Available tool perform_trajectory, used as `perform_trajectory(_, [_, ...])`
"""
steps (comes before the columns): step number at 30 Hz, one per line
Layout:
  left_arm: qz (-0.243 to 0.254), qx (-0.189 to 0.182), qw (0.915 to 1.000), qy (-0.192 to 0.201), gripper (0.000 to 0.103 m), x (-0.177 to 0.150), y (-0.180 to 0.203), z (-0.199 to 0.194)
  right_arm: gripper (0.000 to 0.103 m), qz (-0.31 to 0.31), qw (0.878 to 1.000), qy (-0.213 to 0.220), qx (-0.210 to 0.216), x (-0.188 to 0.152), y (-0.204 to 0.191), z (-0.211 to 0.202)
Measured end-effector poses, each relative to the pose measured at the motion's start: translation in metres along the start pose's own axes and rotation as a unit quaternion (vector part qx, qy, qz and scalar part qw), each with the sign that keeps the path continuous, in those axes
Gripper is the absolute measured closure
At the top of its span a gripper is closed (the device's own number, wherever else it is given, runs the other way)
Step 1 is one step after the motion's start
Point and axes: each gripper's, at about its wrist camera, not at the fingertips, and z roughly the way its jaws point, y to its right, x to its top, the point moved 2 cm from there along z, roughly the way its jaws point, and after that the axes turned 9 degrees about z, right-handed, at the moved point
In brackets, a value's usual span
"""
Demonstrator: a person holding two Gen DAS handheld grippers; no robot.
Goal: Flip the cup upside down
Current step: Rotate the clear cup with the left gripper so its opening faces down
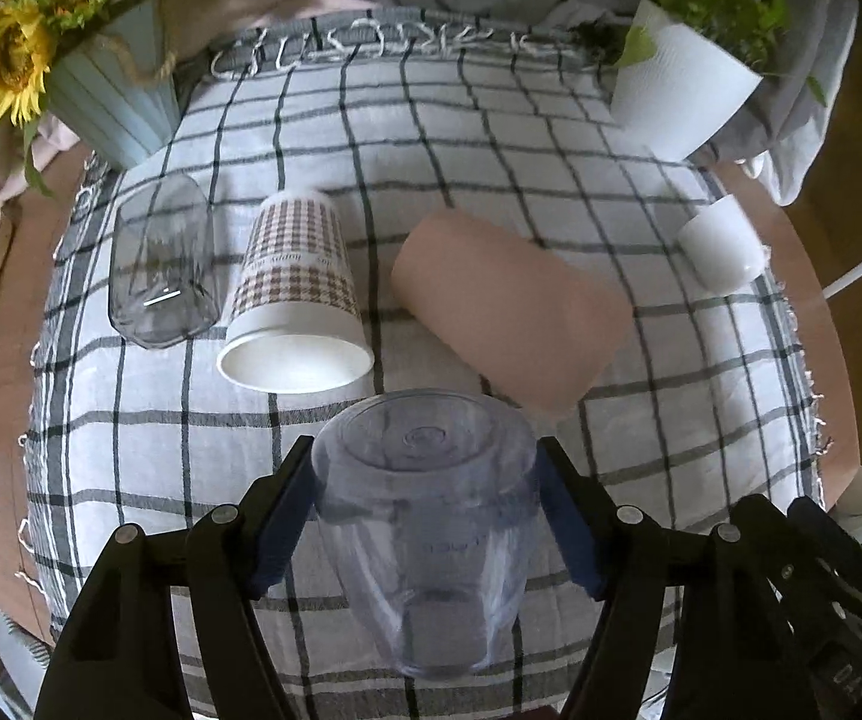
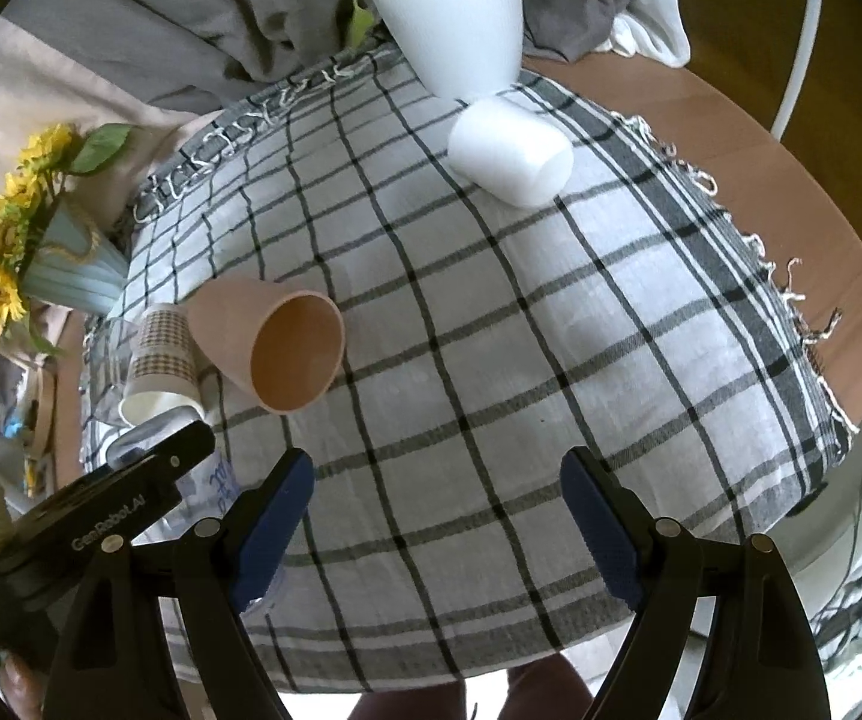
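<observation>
1. In the left wrist view, the clear cup (image 1: 425, 534) between the left tool's (image 1: 425, 480) pads hides the cloth behind it.
2. The tan cup (image 1: 508, 306) ahead looks blurred.
3. From the right tool (image 2: 436, 516), the smoky glass (image 2: 108, 348) far left is mostly hidden behind the checked paper cup (image 2: 161, 360).
4. The handwriting (image 2: 222, 477) there is perhaps too small to read.

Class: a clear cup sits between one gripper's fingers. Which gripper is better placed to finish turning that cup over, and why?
Left. The left gripper already has the clear cup between its fingers, base pointing away from the camera. The right gripper is open over bare cloth, holding nothing.
</observation>
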Motion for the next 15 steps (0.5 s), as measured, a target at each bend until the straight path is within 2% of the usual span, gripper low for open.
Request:
perform_trajectory(7, [0.023, 0.003, 0.9993, 0.03, 0.032, -0.018, 0.011, -0.02, 0.018, -0.026, 1.0, 0.012, -0.011, -0.002, -0.005, -0.01])
perform_trajectory(15, [0.027, 0.004, 0.9988, 0.04, 0.032, -0.043, 0.016, -0.037, 0.019, -0.046, 0.999, -0.004, -0.015, -0.014, -0.004, -0.009])
